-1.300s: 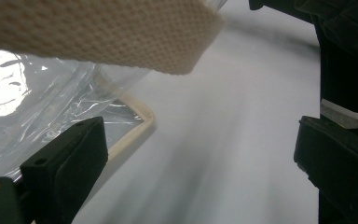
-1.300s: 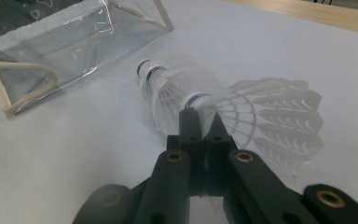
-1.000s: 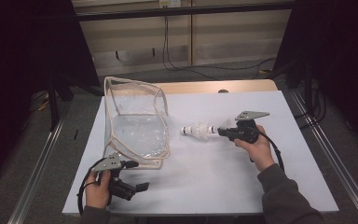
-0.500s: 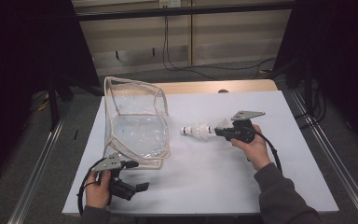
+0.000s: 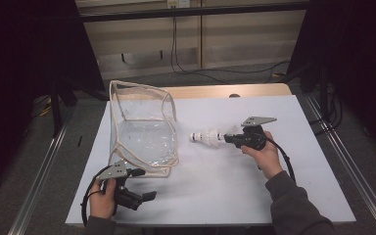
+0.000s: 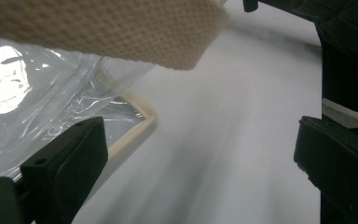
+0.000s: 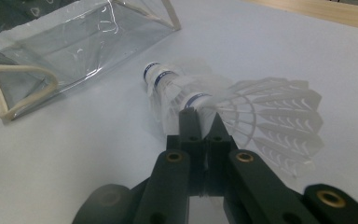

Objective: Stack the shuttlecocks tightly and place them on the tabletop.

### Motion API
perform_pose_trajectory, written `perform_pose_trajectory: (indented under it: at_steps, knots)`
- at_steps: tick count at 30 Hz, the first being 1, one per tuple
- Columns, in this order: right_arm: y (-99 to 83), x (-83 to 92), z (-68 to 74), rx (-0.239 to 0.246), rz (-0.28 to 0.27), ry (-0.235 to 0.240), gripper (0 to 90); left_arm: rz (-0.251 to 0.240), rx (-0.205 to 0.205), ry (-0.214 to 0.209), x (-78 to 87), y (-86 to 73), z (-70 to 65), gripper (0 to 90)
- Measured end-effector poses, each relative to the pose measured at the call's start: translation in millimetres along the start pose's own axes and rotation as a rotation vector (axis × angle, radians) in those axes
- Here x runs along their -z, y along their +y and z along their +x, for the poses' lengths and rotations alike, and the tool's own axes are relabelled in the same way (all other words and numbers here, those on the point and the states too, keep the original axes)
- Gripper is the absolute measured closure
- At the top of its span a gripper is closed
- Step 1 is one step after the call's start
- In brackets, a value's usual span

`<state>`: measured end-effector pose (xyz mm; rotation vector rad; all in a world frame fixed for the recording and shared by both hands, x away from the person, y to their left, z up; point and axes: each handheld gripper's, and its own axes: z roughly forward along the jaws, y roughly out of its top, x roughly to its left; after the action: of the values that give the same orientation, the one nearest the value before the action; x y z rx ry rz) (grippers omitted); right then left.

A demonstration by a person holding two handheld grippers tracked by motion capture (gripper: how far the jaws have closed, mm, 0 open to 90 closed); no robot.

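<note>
A clear plastic bag with beige trim stands open on the white table, left of centre. To its right, a nested stack of white shuttlecocks lies level, corks pointing at the bag. My right gripper is shut on the feathers. The right gripper view shows the jaws pinching the shuttlecocks, with the bag beyond. My left gripper rests open near the bag's front corner. In the left gripper view its jaws stand wide with nothing between them, under the bag's beige strap.
A wooden strip runs along the table's far edge. Metal rails flank the table on both sides. Cables trail from each gripper. Bare white tabletop lies in front of the bag and to the right.
</note>
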<state>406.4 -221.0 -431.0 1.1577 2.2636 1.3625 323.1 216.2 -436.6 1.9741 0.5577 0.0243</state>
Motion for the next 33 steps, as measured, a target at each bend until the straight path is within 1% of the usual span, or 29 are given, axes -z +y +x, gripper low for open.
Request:
perform_pose_trajectory:
  at_steps: [7,10,14,33]
  knots:
    - [0.1,-0.4,0.0,-0.006,-0.001,0.003,89.5,0.0,0.002,-0.004,0.0,-0.1,0.3,2.9]
    - [0.1,-2.3,1.2,-0.002,0.004,0.007,89.4,-0.001,-0.003,-0.002,0.4,-0.1,0.6,2.9]
    - [1.6,-4.9,3.2,0.005,0.006,0.01,89.4,-0.004,0.002,-0.003,0.9,-0.2,0.2,2.8]
    - [1.8,-12.9,3.1,0.009,0.012,0.008,89.4,-0.003,0.001,-0.004,1.1,-0.6,1.4,2.8]
